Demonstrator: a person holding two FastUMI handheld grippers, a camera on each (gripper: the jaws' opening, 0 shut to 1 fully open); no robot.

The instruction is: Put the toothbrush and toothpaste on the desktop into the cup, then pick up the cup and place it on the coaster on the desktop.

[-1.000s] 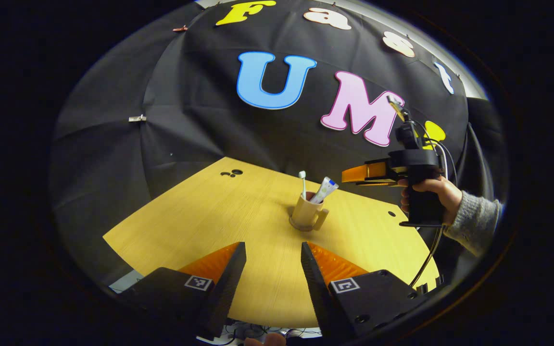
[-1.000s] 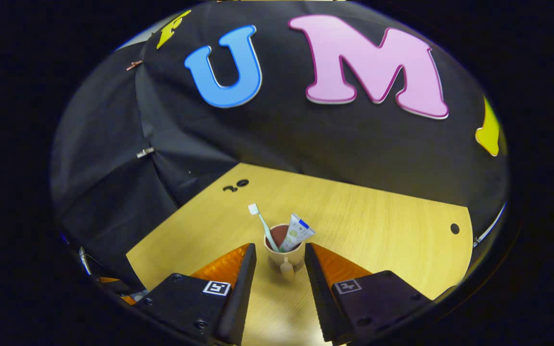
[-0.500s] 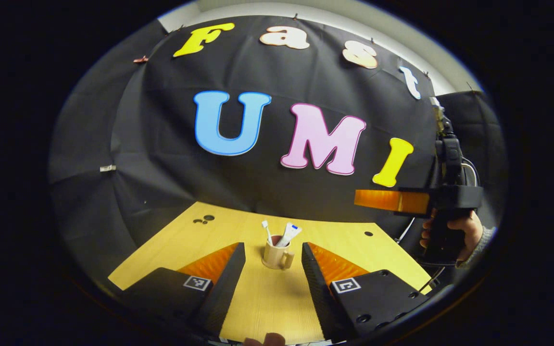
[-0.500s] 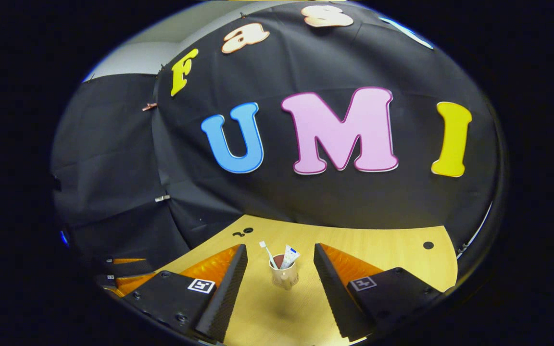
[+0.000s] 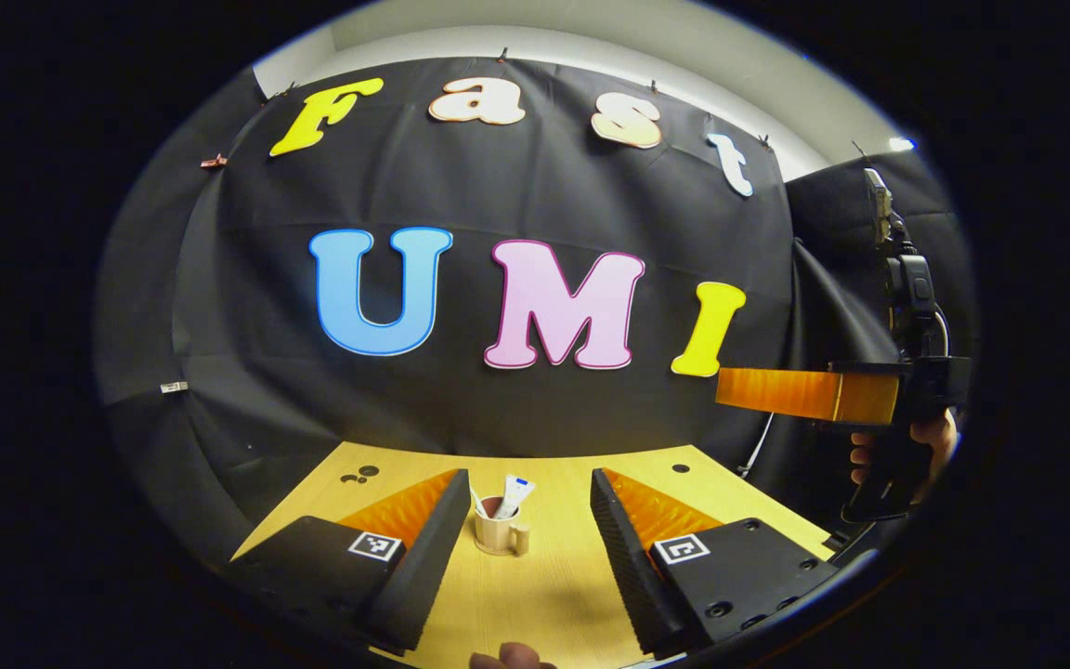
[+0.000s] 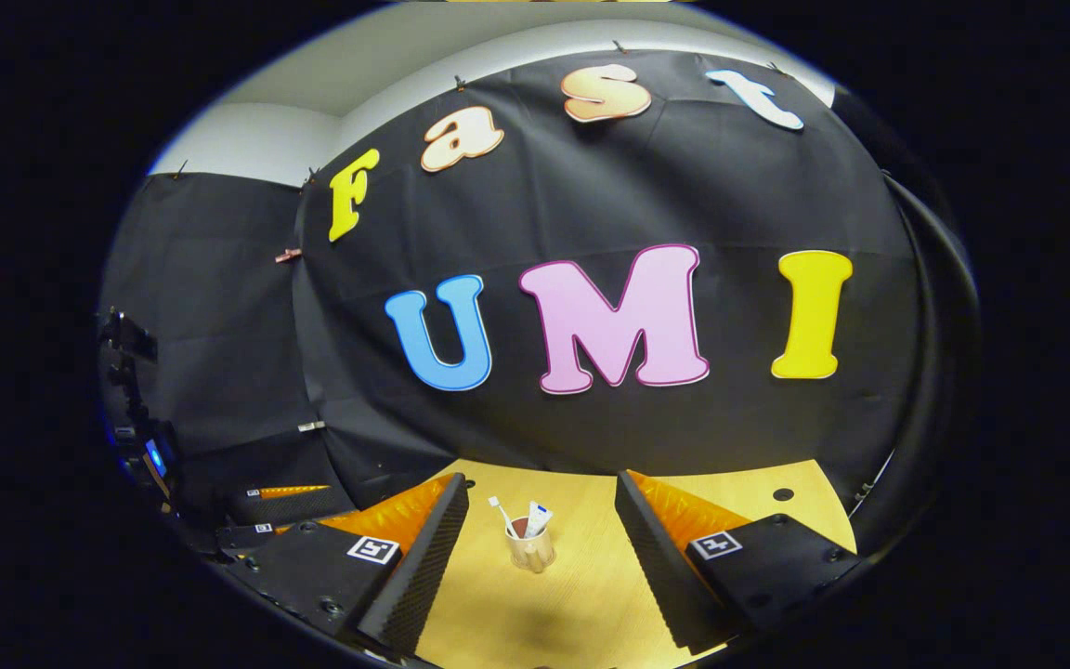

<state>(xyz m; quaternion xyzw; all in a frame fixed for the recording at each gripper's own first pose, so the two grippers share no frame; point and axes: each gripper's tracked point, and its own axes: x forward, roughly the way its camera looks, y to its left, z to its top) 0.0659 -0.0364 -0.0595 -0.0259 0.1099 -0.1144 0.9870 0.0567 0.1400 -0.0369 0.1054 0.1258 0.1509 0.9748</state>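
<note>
**Cup standing loaded on the desktop, both grippers held back and spread**

The coaster is hard to make out: the cup (image 5: 498, 536) is hiding whatever is lying under its base, and in the right gripper view the cup (image 6: 531, 550) is too small to settle it. The toothbrush (image 6: 502, 513) is showing just its head and upper handle above the rim; the toothpaste (image 5: 514, 494) is likewise sunk partway inside.

The cup is standing upright near the middle of the yellow wooden desktop (image 5: 544, 595), its handle turned toward 4 o'clock in the left gripper view. The toothbrush is leaning toward 11 o'clock, head up; the toothpaste is leaning toward 1 o'clock.

The left gripper (image 5: 524, 530) is hanging well short of the cup, fingers spread and holding nothing. The right gripper (image 6: 540, 539) is doing the same. In the left gripper view a hand (image 5: 916, 446) is gripping the other tool at 3 o'clock, partly cut off.

Black cloth is walling the booth, with a pale wall above.
</note>
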